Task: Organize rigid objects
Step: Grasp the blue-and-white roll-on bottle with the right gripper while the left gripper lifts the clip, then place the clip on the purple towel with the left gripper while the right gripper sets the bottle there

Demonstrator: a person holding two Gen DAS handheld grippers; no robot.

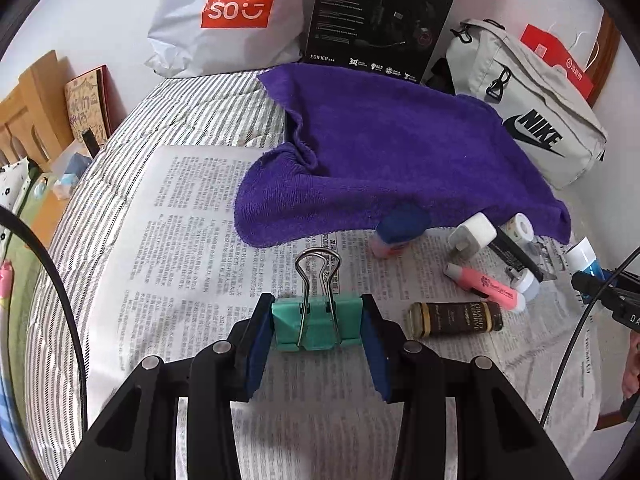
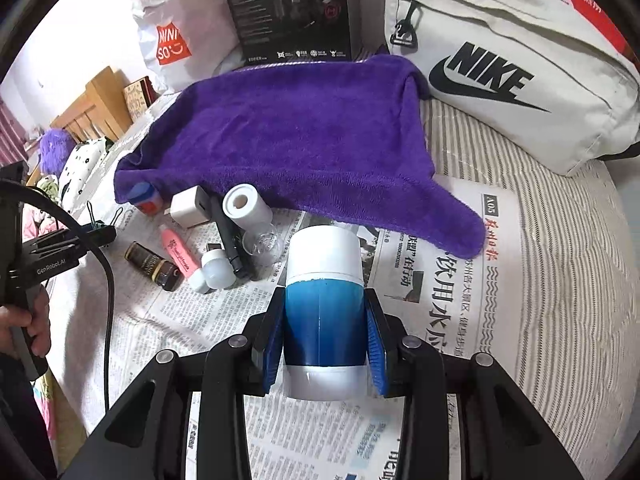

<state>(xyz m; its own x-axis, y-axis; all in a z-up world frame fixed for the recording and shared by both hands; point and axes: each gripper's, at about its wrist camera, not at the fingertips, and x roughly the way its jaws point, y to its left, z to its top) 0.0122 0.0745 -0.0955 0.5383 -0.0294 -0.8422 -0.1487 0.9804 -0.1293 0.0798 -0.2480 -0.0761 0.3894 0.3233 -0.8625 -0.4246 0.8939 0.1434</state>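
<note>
My left gripper (image 1: 317,326) is shut on a teal binder clip (image 1: 316,324), held over the newspaper (image 1: 192,240). My right gripper (image 2: 325,330) is shut on a blue and white tube (image 2: 324,308); the tube also shows in the left wrist view (image 1: 584,258). Small items lie in a cluster at the edge of a purple towel (image 2: 296,140): a brown bottle (image 2: 154,266), a pink tube (image 2: 178,254), a white charger (image 2: 188,206), a white tape roll (image 2: 246,204), a black pen (image 2: 228,236), a blue-capped jar (image 2: 144,198), a white-capped vial (image 2: 216,270) and a clear glass piece (image 2: 262,246).
A grey Nike bag (image 2: 512,84) lies at the back right. A black Edifier box (image 1: 380,20) and a Miniso bag (image 1: 228,16) stand at the back. The striped bedsheet (image 1: 100,184) lies under the newspaper. A wooden bed frame (image 1: 28,112) is at the left.
</note>
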